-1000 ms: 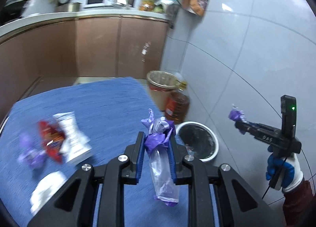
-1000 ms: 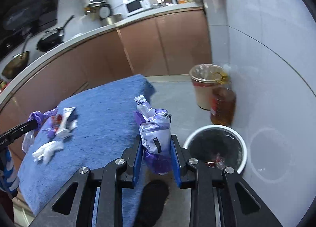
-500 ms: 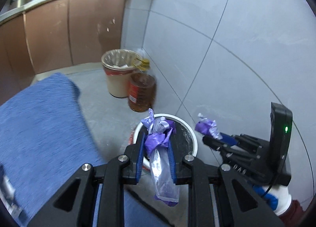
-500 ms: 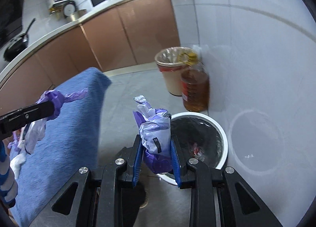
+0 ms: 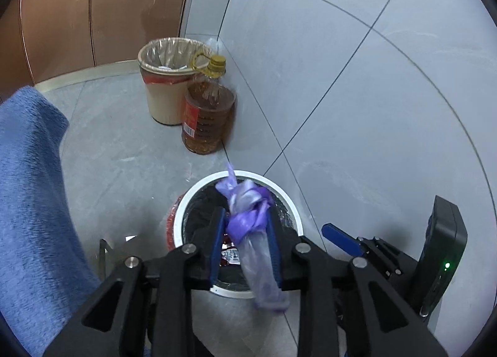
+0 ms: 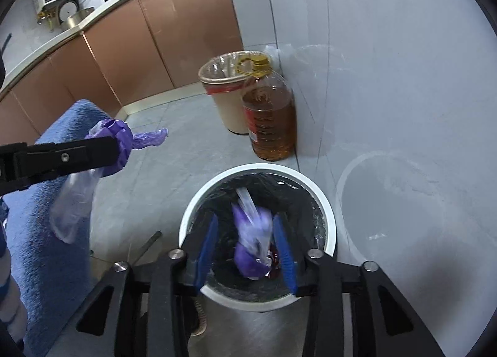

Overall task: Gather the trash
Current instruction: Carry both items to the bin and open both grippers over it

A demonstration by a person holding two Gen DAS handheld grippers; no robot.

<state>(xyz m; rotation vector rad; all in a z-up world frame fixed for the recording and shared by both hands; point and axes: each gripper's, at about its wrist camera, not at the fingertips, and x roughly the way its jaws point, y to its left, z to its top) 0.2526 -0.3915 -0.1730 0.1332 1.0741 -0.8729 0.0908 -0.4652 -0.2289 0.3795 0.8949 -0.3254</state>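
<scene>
A white-rimmed trash bin [image 5: 192, 198] with a black liner stands on the floor by the wall; it also shows in the right wrist view [image 6: 326, 201]. My left gripper [image 5: 245, 220] is shut on a knotted purple plastic bag [image 5: 248, 217] that hangs over the bin. In the right wrist view the left gripper [image 6: 105, 149] sits left of the bin with its purple bag [image 6: 118, 139]. My right gripper [image 6: 245, 226] is open above the bin, and a blurred purple wrapper [image 6: 251, 245] falls between its fingers into the bin.
A beige bin with a clear liner [image 5: 164, 83] and a large oil bottle [image 5: 208, 115] stand against the tiled wall behind the white bin. A blue cloth-covered table [image 5: 28, 201] lies to the left. Brown cabinets [image 6: 139, 46] run along the back.
Both grippers swung from the table to above the white bin. My right gripper opened and let go of its purple wrapper, which drops into the bin. The left still grips its bag.
</scene>
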